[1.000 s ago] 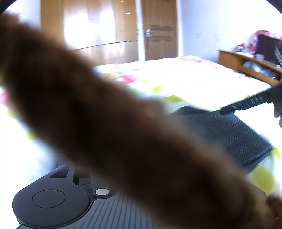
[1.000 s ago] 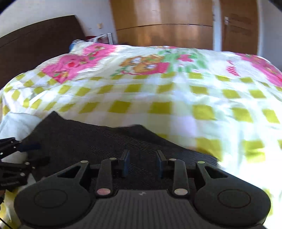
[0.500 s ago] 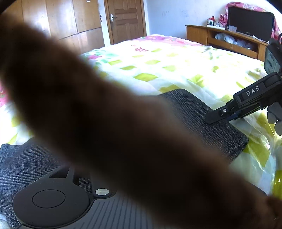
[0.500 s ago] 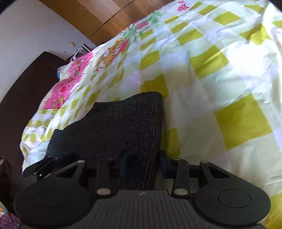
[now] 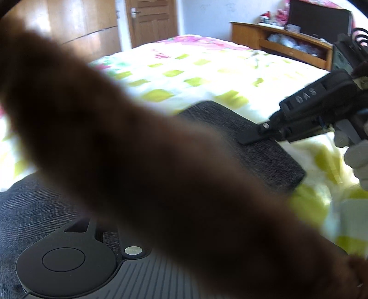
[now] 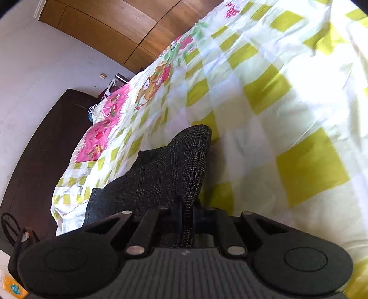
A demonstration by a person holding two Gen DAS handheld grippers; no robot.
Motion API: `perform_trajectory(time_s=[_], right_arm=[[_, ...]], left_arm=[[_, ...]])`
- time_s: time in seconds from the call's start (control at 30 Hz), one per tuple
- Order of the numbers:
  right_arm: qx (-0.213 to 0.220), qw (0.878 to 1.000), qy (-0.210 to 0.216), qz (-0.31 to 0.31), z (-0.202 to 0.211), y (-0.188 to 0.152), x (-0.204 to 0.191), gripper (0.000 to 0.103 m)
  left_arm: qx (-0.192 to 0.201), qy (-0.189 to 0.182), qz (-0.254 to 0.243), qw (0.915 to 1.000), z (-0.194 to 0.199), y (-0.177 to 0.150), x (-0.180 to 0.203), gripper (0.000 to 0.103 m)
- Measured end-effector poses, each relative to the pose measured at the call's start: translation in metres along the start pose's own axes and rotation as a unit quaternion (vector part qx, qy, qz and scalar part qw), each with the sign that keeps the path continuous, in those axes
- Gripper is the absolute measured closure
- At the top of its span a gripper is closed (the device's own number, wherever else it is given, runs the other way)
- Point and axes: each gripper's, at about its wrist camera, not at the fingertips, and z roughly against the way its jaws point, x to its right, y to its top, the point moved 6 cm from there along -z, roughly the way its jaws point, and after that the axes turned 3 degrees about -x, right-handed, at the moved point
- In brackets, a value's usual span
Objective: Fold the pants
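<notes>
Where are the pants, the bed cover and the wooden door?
pants point(image 6: 184, 165), right wrist view, on the checked cloth.
bed cover point(image 6: 264, 149), right wrist view, on a white patch beside the pants.
wooden door point(image 5: 151, 20), left wrist view, on its panel.

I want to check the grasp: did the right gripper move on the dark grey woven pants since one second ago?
Yes. The right gripper went to the pants' edge beside the yellow-checked bedsheet, jaws closing on the cloth.

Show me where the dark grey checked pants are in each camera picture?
Left wrist view: the dark grey checked pants lie right of centre, with the right gripper at their edge.
Right wrist view: the pants are at lower centre, between the closing jaws.
Shared landmark: the yellow-and-white checked bedspread.
</notes>
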Motion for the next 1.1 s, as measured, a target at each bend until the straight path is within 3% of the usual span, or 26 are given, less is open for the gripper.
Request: perform_trajectory(time_s=[0.2,0.33,0.5,0.57,0.63,0.77,0.9,0.97,1.03,1.1], right_arm=[[0.037,0.995,-0.09,-0.008,0.063,0.026,0.04,0.08],[0.04,0.985,-0.164,0.03,0.085,0.043,0.049,0.08],[0.048,0.983,-0.174,0.019,0.086,0.041,0.05,0.073],[0.054,0.984,-0.168,0.011,0.086,0.034,0.052,0.063],[0.053,0.985,-0.161,0.01,0.086,0.027,0.055,0.059],[0.049,0.983,-0.176,0.01,0.082,0.017,0.063,0.058],[0.054,0.98,-0.188,0.025,0.079,0.01,0.06,0.056],[0.046,0.978,-0.2,0.044,0.071,0.008,0.057,0.047],[0.043,0.973,-0.221,0.05,0.065,0.007,0.054,0.047],[0.037,0.97,-0.237,0.048,0.064,0.009,0.05,0.061]], left_arm=[[0.006,-0.091,-0.023,0.9955,-0.011,0.018,0.07,0.052],[0.02,-0.111,-0.035,0.993,-0.004,0.03,0.091,0.051],[0.036,-0.06,-0.017,0.9974,0.011,0.037,0.064,0.051],[0.036,-0.031,-0.006,0.9989,0.014,0.037,0.047,0.051],[0.041,-0.007,0.005,0.9991,0.015,0.037,0.032,0.051],[0.041,0.016,0.02,0.9988,0.004,0.031,0.015,0.051],[0.031,0.05,0.005,0.9983,-0.019,0.016,0.01,0.051],[0.038,0.063,-0.011,0.9973,-0.025,0.007,0.014,0.051],[0.045,0.066,-0.017,0.9967,-0.019,0.008,0.018,0.051],[0.057,0.046,0.004,0.9973,-0.011,0.009,0.016,0.049]])
